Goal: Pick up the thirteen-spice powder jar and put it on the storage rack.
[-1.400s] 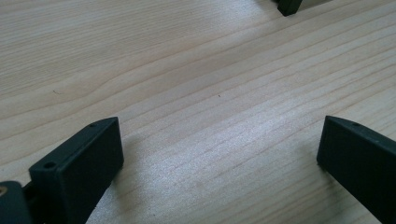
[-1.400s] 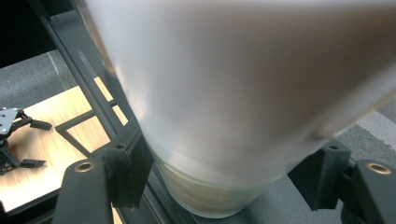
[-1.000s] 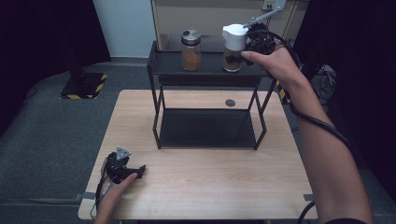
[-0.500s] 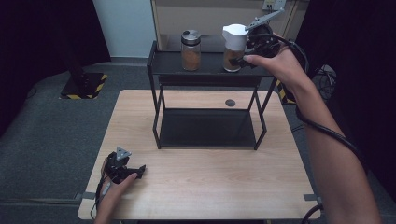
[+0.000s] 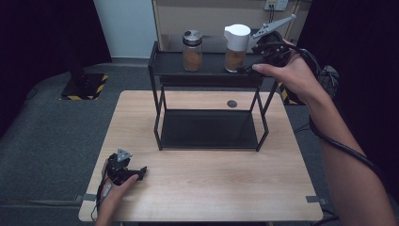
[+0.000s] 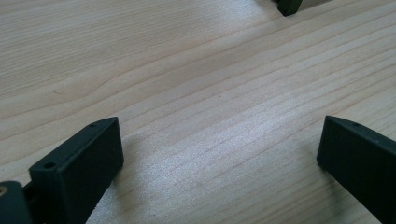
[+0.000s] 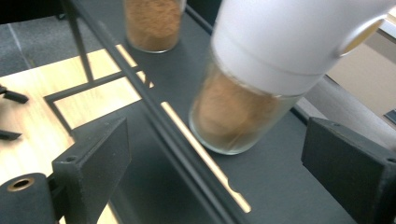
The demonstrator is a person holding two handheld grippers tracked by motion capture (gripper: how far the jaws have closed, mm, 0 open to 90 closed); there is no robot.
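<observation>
1. The white-capped jar [image 5: 236,47] stands upright on the top shelf of the black metal rack [image 5: 157,70], at the far right of that shelf. It is placed beside the silver-lidded jar [image 5: 192,50], which stands to its left, apart from it, so the two make a row.
2. The right gripper [image 5: 249,69] is just to the right of the white-capped jar. Its jaws are released and wide; in the right gripper view the jar [image 7: 252,93] is in front of them and no pad touches it. I judge that the jar is set down and the hand is free of it.
3. The left gripper [image 5: 134,173] rests on the wooden table [image 5: 211,188] at the near left, jaws spread with nothing between, probably waiting.
4. The jar is of clear glass with a tall white cap, and it holds a brown-orange powder up to about the cap. The glass looks smooth, so a grip must be firm.
</observation>
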